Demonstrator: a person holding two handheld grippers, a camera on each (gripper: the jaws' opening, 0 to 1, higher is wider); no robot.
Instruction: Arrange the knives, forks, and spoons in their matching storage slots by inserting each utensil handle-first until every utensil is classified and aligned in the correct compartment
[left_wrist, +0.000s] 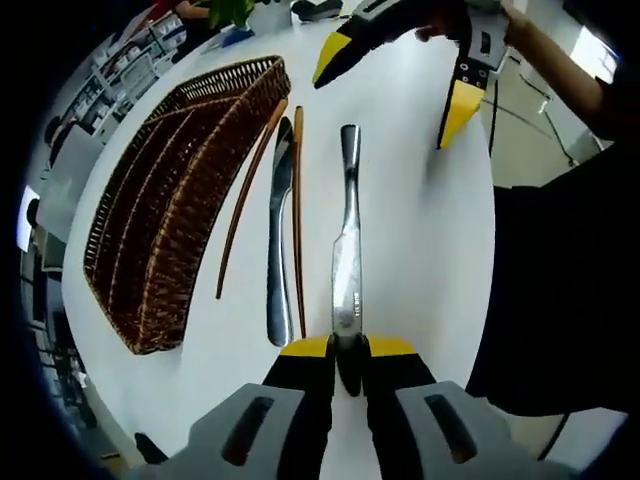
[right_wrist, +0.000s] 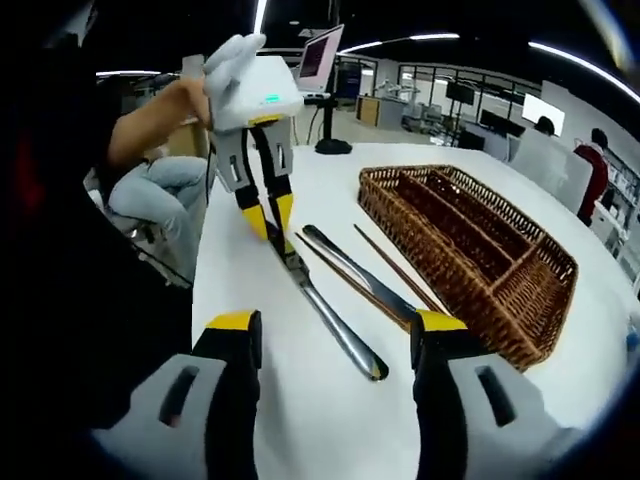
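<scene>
A silver knife (left_wrist: 347, 260) lies on the white table (left_wrist: 425, 240), and my left gripper (left_wrist: 348, 347) is shut on its near end. Left of it lie a second silver utensil (left_wrist: 279, 240) and two brown chopsticks (left_wrist: 297, 200), then a long wicker basket (left_wrist: 150, 260) with lengthwise slots. My right gripper (left_wrist: 397, 85) hangs open above the table's far side. In the right gripper view, the right gripper (right_wrist: 336, 322) stands wide open over the knife (right_wrist: 335, 325), while the left gripper (right_wrist: 272, 222) holds the knife's far end. The basket (right_wrist: 430, 262) sits to the right of the utensils.
The table's edge (right_wrist: 205, 280) runs close along the left, with a seated person (right_wrist: 150, 190) beyond it. A laptop (right_wrist: 325, 55) stands at the far end of the table. Dark clothing (left_wrist: 560, 280) fills the space past the table's right edge.
</scene>
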